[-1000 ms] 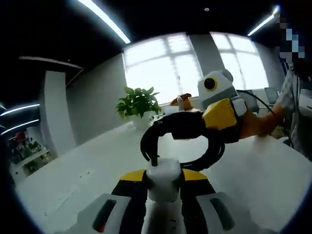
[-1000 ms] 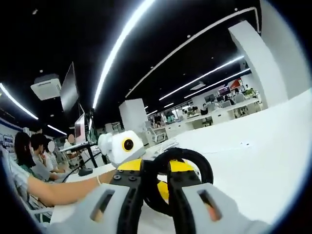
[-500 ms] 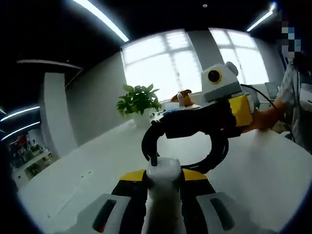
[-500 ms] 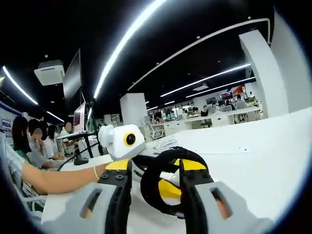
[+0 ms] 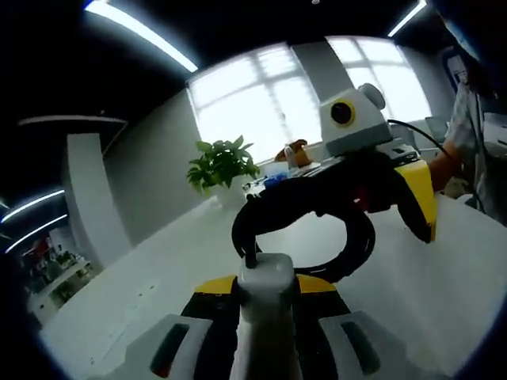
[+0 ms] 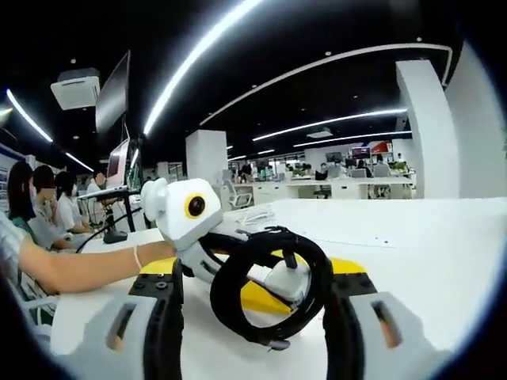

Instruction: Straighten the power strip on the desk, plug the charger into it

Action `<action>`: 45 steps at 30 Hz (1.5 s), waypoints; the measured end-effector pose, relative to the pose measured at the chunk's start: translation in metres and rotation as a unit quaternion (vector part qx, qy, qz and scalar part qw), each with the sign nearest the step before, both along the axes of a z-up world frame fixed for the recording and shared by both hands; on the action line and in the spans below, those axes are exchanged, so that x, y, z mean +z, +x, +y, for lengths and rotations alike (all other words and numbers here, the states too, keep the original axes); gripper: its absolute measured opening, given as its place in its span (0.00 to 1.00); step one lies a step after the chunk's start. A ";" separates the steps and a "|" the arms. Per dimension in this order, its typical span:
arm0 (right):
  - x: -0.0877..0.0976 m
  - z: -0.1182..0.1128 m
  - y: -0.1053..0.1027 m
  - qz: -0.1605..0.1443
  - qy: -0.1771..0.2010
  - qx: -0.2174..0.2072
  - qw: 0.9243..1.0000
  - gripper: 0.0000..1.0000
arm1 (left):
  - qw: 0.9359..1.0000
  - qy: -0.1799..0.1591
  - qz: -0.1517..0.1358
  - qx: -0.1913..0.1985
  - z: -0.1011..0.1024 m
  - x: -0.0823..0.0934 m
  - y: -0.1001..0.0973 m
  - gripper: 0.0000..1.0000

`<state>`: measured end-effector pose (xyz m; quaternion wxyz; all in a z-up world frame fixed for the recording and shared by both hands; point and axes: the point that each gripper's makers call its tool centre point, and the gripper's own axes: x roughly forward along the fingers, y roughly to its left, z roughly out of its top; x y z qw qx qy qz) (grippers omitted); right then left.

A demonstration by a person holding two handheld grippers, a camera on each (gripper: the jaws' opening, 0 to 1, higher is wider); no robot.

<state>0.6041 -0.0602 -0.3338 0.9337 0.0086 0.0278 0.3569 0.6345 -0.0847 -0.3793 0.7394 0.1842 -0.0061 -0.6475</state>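
My left gripper (image 5: 265, 294) is shut on a white charger (image 5: 265, 275), whose black cable (image 5: 348, 237) curls in a loop just ahead of it. In the left gripper view my right gripper (image 5: 356, 186) reaches in from the right, over the top of the loop. In the right gripper view my right gripper (image 6: 253, 281) is open, its jaws spread wide to either side of the cable coil (image 6: 238, 305) without touching it. Behind the coil the left gripper (image 6: 269, 294) points this way with the charger (image 6: 287, 277) in its yellow jaws.
The white desk (image 5: 158, 277) stretches wide under both grippers. A potted plant (image 5: 222, 166) stands at its far end by the windows. A person's forearm (image 6: 79, 267) lies along the desk (image 6: 444, 253), and seated people (image 6: 43, 214) and a monitor (image 6: 119, 162) are beyond.
My right gripper was shut around the cable coil and has spread its jaws wide, letting the coil go. The left gripper keeps its hold on the charger.
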 end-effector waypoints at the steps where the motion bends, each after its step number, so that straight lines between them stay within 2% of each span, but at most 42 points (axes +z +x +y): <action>1: 0.000 0.000 0.000 0.000 0.000 -0.001 1.000 0.71 | 1.000 0.000 -0.001 0.001 0.000 0.000 0.000 0.25; 4: 0.000 -0.002 0.000 -0.001 0.001 -0.005 1.000 0.71 | 1.000 0.004 -0.007 0.002 0.001 -0.001 -0.001 0.24; 8: 0.000 -0.003 0.001 -0.002 0.004 -0.010 1.000 0.71 | 1.000 0.020 0.001 0.010 0.000 -0.002 0.001 0.24; 10: 0.000 -0.003 0.002 -0.002 0.004 -0.011 1.000 0.71 | 1.000 0.021 0.014 0.015 0.001 -0.003 0.003 0.24; 14: -0.003 -0.003 0.003 0.001 0.002 -0.013 1.000 0.71 | 0.998 0.000 0.059 0.024 0.002 -0.004 0.006 0.24; 16: -0.004 -0.004 0.003 0.003 0.002 -0.015 1.000 0.71 | 0.998 0.006 0.065 0.026 0.002 -0.004 0.007 0.24; 22: -0.008 -0.010 0.006 0.007 0.005 -0.023 1.000 0.70 | 0.999 0.026 0.038 0.022 0.002 -0.007 0.001 0.25; 26: -0.010 -0.010 0.007 0.010 0.003 -0.022 1.000 0.71 | 0.996 0.077 0.001 0.039 0.007 -0.016 0.003 0.27; 27: -0.010 -0.009 0.007 0.010 0.005 -0.021 1.000 0.71 | 0.995 0.085 -0.008 0.049 0.008 -0.018 0.006 0.32; 29: -0.009 -0.010 0.007 0.009 0.005 -0.021 1.000 0.71 | 0.994 0.091 -0.003 0.058 0.008 -0.021 0.009 0.50; 30: -0.009 -0.010 0.007 0.009 0.005 -0.021 1.000 0.71 | 0.993 0.095 0.005 0.063 0.010 -0.023 0.009 0.54; 35: -0.008 -0.010 0.008 0.009 0.007 -0.021 1.000 0.71 | 0.994 0.087 0.013 0.064 0.015 -0.017 0.012 0.54; 40: -0.007 -0.010 0.007 0.007 0.008 -0.019 1.000 0.71 | 0.993 0.086 0.005 0.077 0.025 -0.008 0.017 0.55; 45: -0.006 -0.009 0.006 0.006 0.009 -0.013 1.000 0.73 | 0.994 0.077 0.008 0.072 0.025 -0.004 0.014 0.55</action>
